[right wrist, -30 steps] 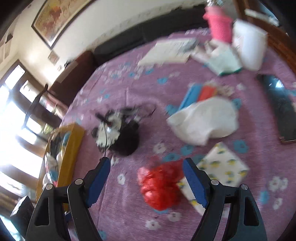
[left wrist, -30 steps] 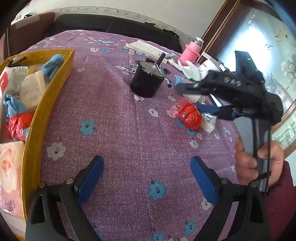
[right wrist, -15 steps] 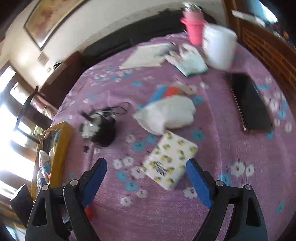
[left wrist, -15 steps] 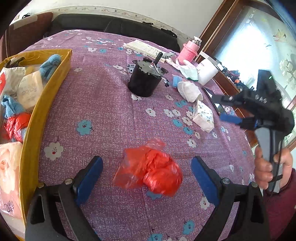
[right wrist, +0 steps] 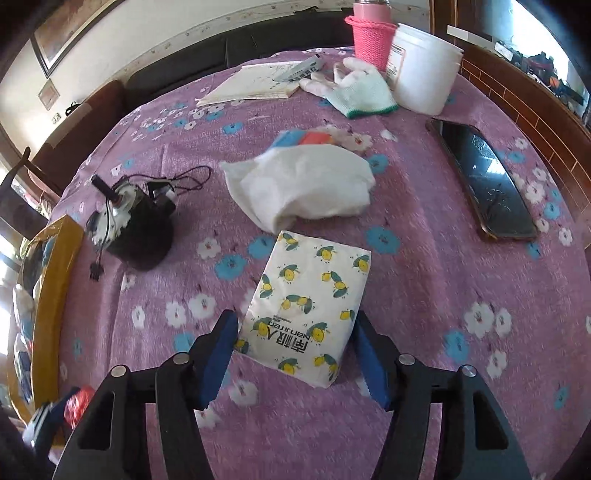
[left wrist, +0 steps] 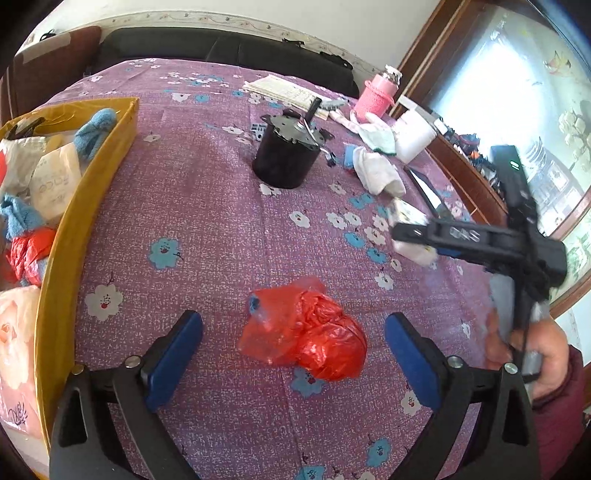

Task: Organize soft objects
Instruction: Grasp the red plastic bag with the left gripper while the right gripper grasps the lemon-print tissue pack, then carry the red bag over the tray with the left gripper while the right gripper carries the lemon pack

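The right gripper point(right wrist: 295, 349) came down around the lemon-print tissue pack point(right wrist: 306, 306), its jaws narrowed beside it. The red plastic bag point(left wrist: 306, 332), dropped earlier, settled before the left gripper point(left wrist: 293, 350).

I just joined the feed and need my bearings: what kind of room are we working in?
Most likely a home living room. A dark sofa runs behind a table under a purple floral cloth, a framed picture hangs on the wall, and household odds and ends like a phone lie about.
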Demonstrator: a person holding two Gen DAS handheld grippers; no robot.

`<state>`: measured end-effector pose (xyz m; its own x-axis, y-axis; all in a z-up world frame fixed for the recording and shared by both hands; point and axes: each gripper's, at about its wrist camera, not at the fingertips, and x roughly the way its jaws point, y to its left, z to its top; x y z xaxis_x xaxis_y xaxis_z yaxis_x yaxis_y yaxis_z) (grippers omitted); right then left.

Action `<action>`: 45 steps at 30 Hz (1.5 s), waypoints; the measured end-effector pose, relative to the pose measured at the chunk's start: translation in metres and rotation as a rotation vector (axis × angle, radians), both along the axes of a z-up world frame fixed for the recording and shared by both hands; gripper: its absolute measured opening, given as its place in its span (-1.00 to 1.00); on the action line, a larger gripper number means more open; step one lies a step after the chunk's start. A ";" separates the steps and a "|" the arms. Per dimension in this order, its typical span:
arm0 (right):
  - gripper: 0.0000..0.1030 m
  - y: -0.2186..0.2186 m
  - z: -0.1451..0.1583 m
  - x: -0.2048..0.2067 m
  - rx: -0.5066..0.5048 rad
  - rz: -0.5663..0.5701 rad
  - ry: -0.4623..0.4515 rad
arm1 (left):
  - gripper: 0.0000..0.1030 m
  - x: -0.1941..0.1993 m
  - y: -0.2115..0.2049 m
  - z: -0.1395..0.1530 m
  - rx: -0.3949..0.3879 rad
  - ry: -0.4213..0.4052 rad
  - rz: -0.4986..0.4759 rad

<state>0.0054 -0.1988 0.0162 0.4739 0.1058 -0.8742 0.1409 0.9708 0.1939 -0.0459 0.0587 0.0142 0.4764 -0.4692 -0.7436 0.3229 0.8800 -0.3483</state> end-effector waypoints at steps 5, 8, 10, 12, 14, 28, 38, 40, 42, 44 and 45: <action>0.29 -0.016 0.000 -0.040 0.020 0.015 -0.006 | 0.99 0.002 -0.023 -0.001 0.152 0.000 -0.009; 0.29 -0.021 0.001 -0.053 0.044 0.019 -0.006 | 0.99 0.003 -0.039 -0.005 0.269 -0.005 -0.007; 0.29 -0.024 0.003 -0.062 0.073 0.023 -0.009 | 0.41 0.001 -0.043 -0.004 0.316 -0.028 0.000; 0.29 -0.022 0.008 -0.069 0.093 0.032 -0.022 | -0.13 -0.003 -0.043 0.001 0.311 -0.052 -0.023; 0.29 -0.017 0.016 -0.076 0.094 0.049 -0.039 | -0.14 -0.005 -0.032 0.004 0.212 -0.014 -0.020; 0.11 0.093 0.068 -0.074 0.070 0.304 -0.155 | -0.13 -0.044 0.125 0.074 0.027 -0.108 0.218; 0.07 0.081 0.059 -0.055 0.072 0.204 -0.153 | -0.13 -0.067 0.216 0.067 -0.045 -0.101 0.340; 0.36 0.084 0.057 -0.055 0.080 0.202 -0.131 | -0.13 -0.069 0.222 0.064 -0.063 -0.101 0.347; 0.55 0.089 0.052 -0.055 0.100 0.209 -0.118 | -0.13 -0.070 0.222 0.061 -0.088 -0.095 0.342; 0.58 0.096 0.049 -0.058 0.135 0.230 -0.119 | -0.13 -0.073 0.221 0.060 -0.104 -0.091 0.329; 0.60 0.101 0.046 -0.059 0.149 0.247 -0.116 | -0.13 -0.076 0.221 0.060 -0.107 -0.093 0.323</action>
